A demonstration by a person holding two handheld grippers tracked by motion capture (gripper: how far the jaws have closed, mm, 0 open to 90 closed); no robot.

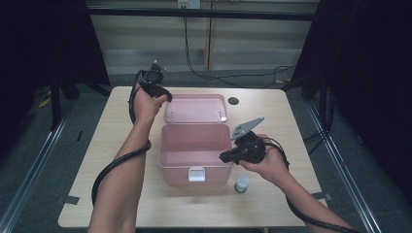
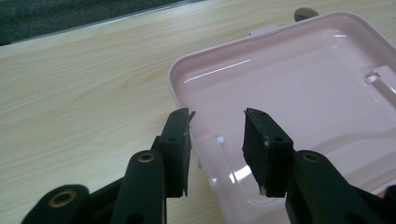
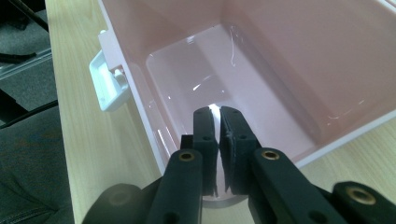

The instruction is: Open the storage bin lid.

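Wooden table (image 1: pixel 121 194); pink box (image 1: pixel 194 145) long axis crosswise, lid (image 1: pixel 195 108) flat behind.

Black claws (image 2: pixel 217 140) with brass-ringed screw holes (thick black cables trailing); bare forearms.

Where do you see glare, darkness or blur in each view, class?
High view: dark at both sides, table evenly lit. Left gripper view: streaks of glare on the lid, near tongs soft. Right gripper view: bright glare on the box floor.

Light wooden table (image 1: pixel 121 194) carries an open pink box (image 1: pixel 194 155) at centre; a small white jar (image 1: pixel 242 183) stands just beside the box's front right corner.
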